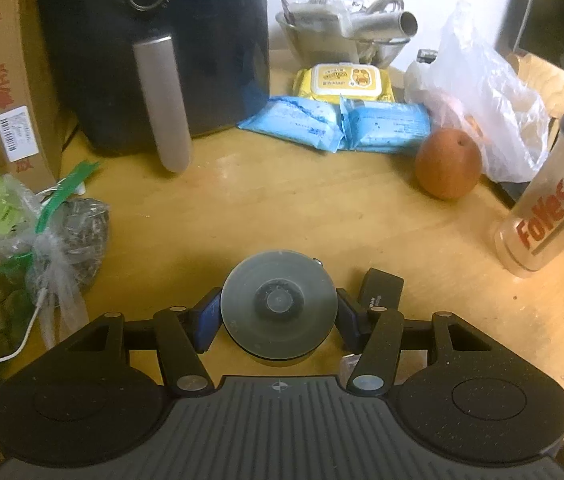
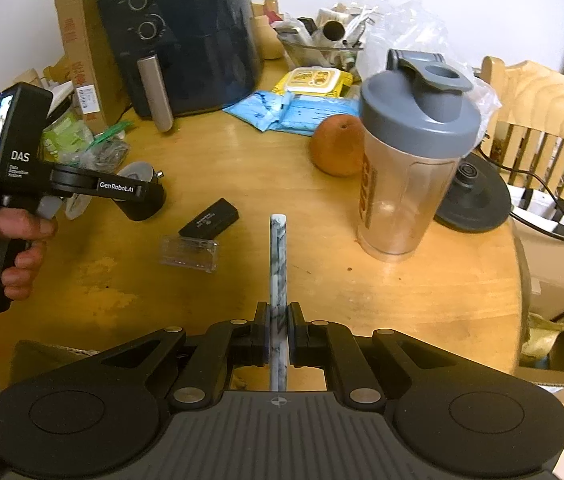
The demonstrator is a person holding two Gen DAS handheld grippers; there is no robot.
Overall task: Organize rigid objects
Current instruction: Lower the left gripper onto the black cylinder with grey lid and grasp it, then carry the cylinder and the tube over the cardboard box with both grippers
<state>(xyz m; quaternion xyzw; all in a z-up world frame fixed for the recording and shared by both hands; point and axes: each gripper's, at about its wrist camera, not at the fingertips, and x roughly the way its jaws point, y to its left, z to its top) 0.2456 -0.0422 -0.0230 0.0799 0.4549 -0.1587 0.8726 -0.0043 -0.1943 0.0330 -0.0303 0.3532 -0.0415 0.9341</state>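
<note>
Fingers (image 1: pixel 205 320) of the left gripper (image 1: pixel 278 312) close from both sides on a round grey disc-shaped object (image 1: pixel 278 304), a translucent suction-cup-like piece with a dark hub at its centre, held just above the desk (image 1: pixel 241 216). Fingers (image 2: pixel 259 332) of the right gripper (image 2: pixel 277 334) stand narrow, pinching a thin flat slab (image 2: pixel 277 264) seen edge-on, white with grey marbling, pointing away over the desk.

Just right of the disc lies one black stick-shaped device (image 1: pixel 382 290); in the right wrist view a clear plastic case (image 2: pixel 189 254) lies near it. Further right stands one clear shaker bottle (image 2: pixel 410 152) with a grey lid and orange lettering, and one orange-brown fruit (image 2: pixel 338 146) sits to its left. Far across the desk are two blue packets (image 1: pixel 334 122), one yellow wipes pack (image 1: pixel 344 80), one black air fryer (image 1: pixel 153 48) with a silver handle, a cardboard box (image 1: pixel 9 72) at far left, and a white plastic bag (image 1: pixel 486 108).
</note>
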